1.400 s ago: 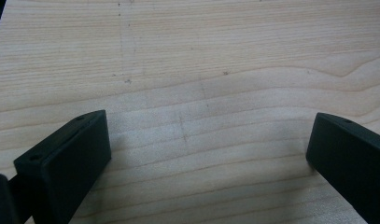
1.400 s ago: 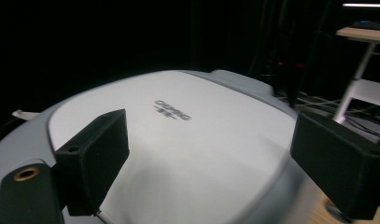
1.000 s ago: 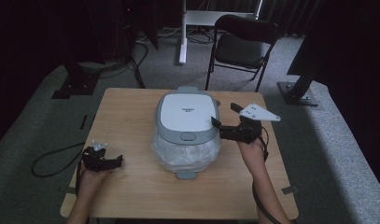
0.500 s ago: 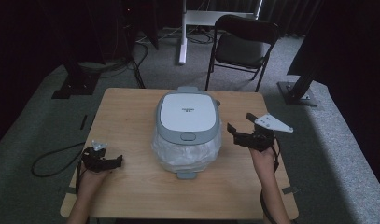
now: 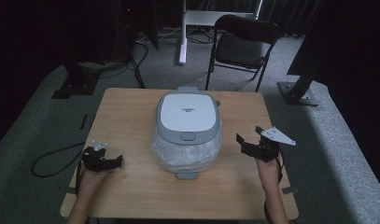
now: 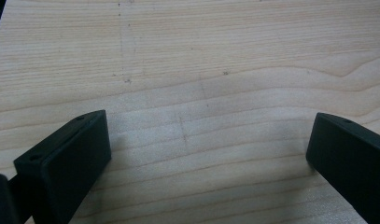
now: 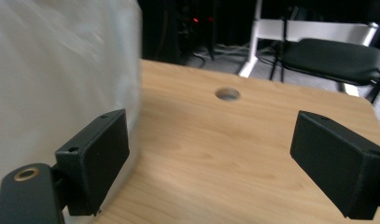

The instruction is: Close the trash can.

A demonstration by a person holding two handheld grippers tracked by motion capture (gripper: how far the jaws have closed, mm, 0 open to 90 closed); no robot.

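A wooden table [image 5: 131, 112] carries a white-and-grey rice cooker [image 5: 187, 121] at its centre, lid down, its lower body wrapped in clear plastic film [image 5: 185, 156] — the appliance's long axis runs from the person's side toward the far edge. Beyond the table, a black folding chair [image 5: 241, 46] stands on the grey floor. The right gripper [image 5: 246, 142] hovers just beside the cooker's right flank, jaws spread wide and empty, pointing toward it; in the right gripper view the filmed wall [image 7: 61, 93] rises close by its one jaw, with a round cable hole [image 7: 227, 94] in the tabletop farther off. The left gripper [image 5: 114, 161] rests low near the table's front-left corner, well apart from the cooker — its jaws also stand apart over bare wood [image 6: 192, 93]. The cooker lies to the left of the right gripper, which is the nearer of the two, so any next reach for the lid or body looks likeliest from that side.
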